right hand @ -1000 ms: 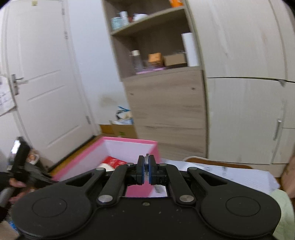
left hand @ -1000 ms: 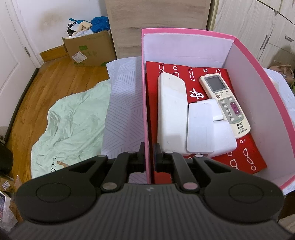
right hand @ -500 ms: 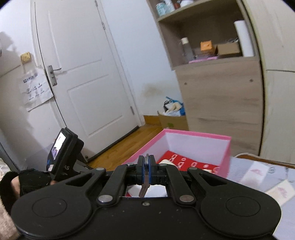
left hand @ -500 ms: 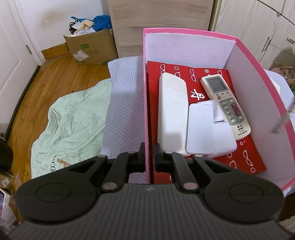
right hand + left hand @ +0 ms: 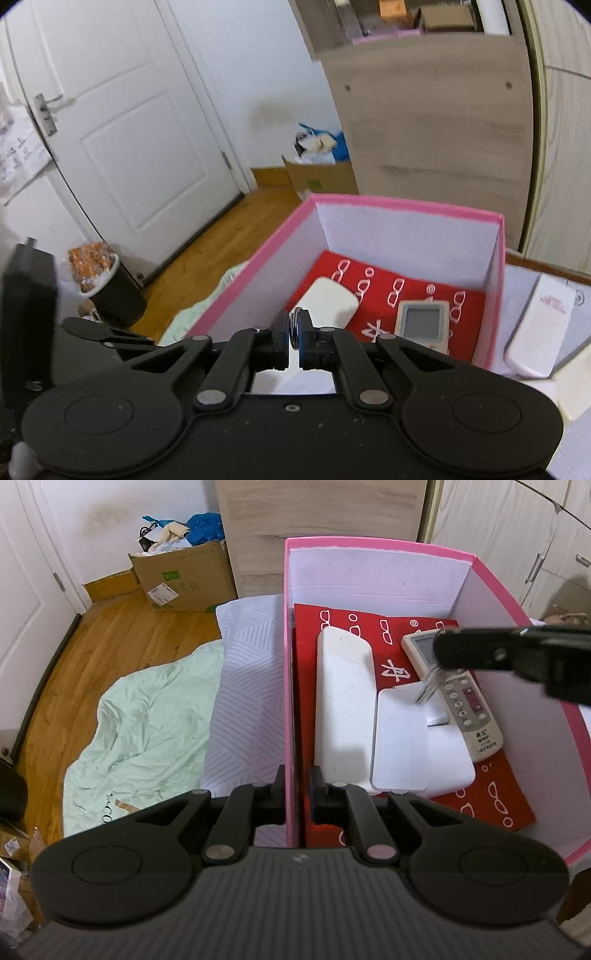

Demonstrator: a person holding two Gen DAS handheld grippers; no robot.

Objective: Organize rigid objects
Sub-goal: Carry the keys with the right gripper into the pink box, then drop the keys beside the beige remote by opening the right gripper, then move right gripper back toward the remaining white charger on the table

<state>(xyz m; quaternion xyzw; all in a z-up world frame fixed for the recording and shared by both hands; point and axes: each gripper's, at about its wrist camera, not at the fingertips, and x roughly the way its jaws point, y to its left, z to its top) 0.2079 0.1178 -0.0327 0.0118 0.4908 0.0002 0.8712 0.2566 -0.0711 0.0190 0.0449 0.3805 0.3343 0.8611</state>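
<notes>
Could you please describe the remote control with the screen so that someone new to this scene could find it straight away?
Look inside the pink box, whose floor is covered by a red sheet printed with white glasses. The remote control lies along the right-hand side of that sheet, partly under the right gripper. Unlike the plain white items beside it, it has a grey display and rows of round buttons.

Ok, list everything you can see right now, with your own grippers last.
box: 1, pink, on the bed
red mat: 1, box floor
remote: 1, white, in box, right
white cases: several, in box
keys: 1 bunch, metal, hanging above box
cardboard box: 1, brown, on floor
bin: 1, black, by door
left gripper: shut on box wall
right gripper: shut on keys
</notes>
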